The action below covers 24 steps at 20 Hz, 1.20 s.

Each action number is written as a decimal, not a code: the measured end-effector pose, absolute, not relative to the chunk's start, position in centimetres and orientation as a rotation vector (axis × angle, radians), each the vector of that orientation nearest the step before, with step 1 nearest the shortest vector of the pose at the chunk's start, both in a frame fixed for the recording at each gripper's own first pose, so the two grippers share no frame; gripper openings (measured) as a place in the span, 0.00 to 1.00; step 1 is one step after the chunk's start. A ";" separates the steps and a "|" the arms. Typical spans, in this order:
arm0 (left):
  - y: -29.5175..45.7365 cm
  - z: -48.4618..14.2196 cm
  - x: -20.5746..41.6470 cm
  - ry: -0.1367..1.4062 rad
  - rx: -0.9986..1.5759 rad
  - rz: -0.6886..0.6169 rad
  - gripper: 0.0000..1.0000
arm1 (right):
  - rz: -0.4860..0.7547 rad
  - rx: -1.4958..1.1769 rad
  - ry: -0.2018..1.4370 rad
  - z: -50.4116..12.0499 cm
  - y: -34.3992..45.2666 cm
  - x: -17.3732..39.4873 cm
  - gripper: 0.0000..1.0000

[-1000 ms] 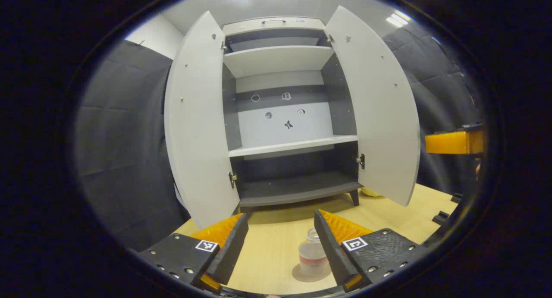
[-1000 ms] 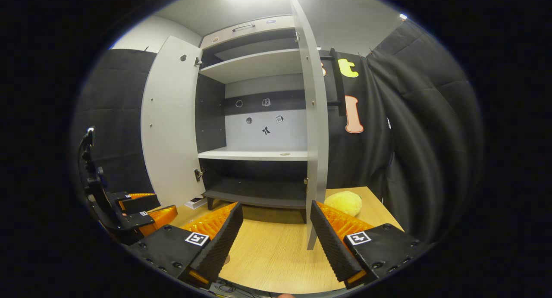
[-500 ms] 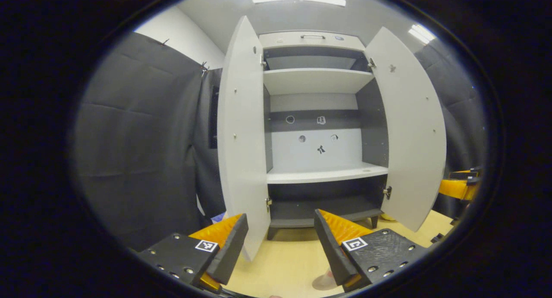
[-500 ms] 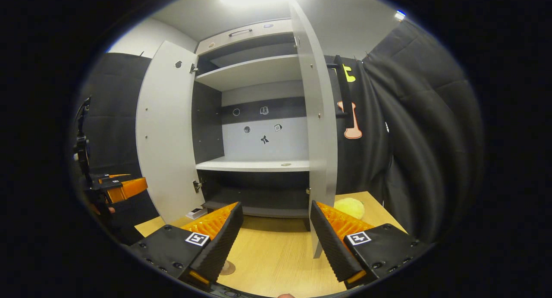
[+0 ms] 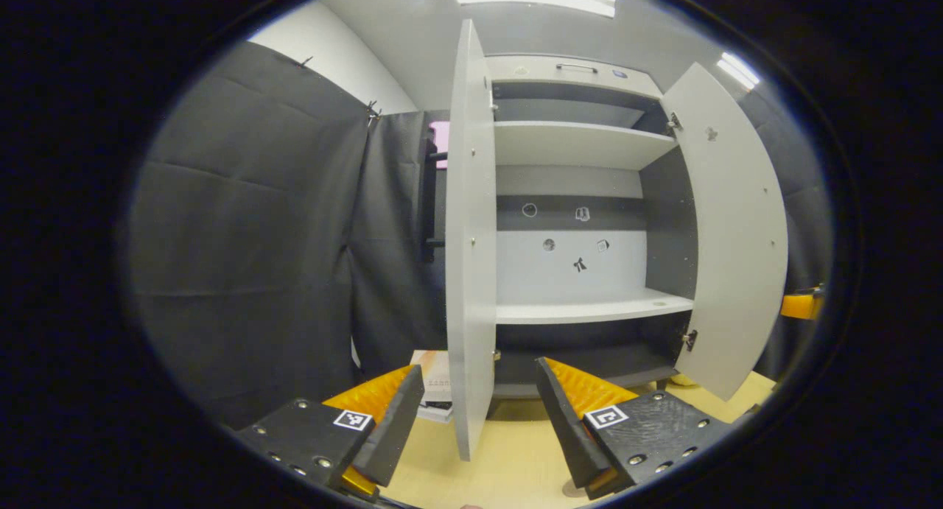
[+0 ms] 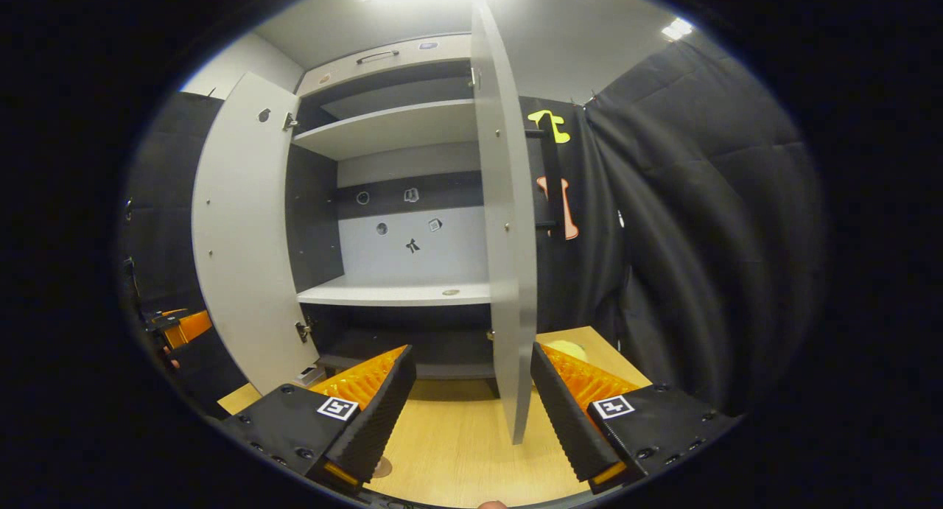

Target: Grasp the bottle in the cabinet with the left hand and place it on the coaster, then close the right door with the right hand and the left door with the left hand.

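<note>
The grey cabinet (image 5: 582, 314) stands open on the wooden table. In the left gripper view its left door (image 5: 468, 273) is edge-on, in line with the gap of my open left gripper (image 5: 475, 420) and touching neither finger. A sliver of the brown coaster (image 5: 569, 488) peeks out by the right-hand finger, which hides the bottle. In the right gripper view the right door (image 6: 508, 273) is edge-on ahead of my open right gripper (image 6: 471, 413), its black handle (image 6: 551, 170) on the outer face. The coaster (image 6: 381, 466) shows low beside the left-hand finger.
A flat box (image 5: 435, 387) lies on the table (image 5: 508, 450) left of the cabinet. A yellow soft thing (image 6: 566, 347) sits behind the right door. Black cloth walls close in both sides. The other gripper's orange finger (image 6: 180, 325) shows at far left.
The left gripper has swung left until the left door's edge faces its gap; the bottle slid out of sight. The right gripper shifted right, bringing the right door's edge between its fingers.
</note>
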<state>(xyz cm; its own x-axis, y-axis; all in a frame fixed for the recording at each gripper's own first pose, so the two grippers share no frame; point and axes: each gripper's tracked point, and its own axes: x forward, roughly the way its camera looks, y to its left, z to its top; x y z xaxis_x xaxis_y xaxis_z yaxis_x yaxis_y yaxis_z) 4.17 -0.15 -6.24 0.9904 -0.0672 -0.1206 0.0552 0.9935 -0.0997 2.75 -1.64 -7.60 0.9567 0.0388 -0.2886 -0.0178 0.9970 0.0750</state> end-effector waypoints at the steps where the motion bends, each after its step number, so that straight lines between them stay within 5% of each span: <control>1: 0.3 -6.0 4.4 0.119 -0.095 -0.063 0.96 | -0.004 0.067 0.289 -6.9 -2.5 2.9 0.99; 3: 1.1 -6.0 4.8 0.111 -0.086 -0.059 0.89 | -0.072 0.059 0.265 -5.2 -4.4 3.3 0.99; 7: 2.6 -5.6 4.8 0.098 -0.089 -0.052 0.96 | -0.219 0.031 0.212 -2.1 -9.0 4.3 0.99; 8: 2.8 -5.6 4.8 0.097 -0.093 -0.047 0.89 | -0.254 0.024 0.192 -1.4 -10.1 4.6 0.99; 13: 4.2 -6.1 4.4 0.104 -0.092 -0.029 0.88 | -0.404 0.074 0.153 0.6 -14.3 7.0 0.99; 16: 5.2 -6.5 4.2 0.112 -0.075 -0.012 0.88 | -0.442 0.115 0.165 0.0 -15.7 8.4 0.92; 24: 9.1 -7.0 3.7 0.123 -0.036 0.044 0.89 | -0.405 0.004 0.146 0.1 -13.8 10.8 0.97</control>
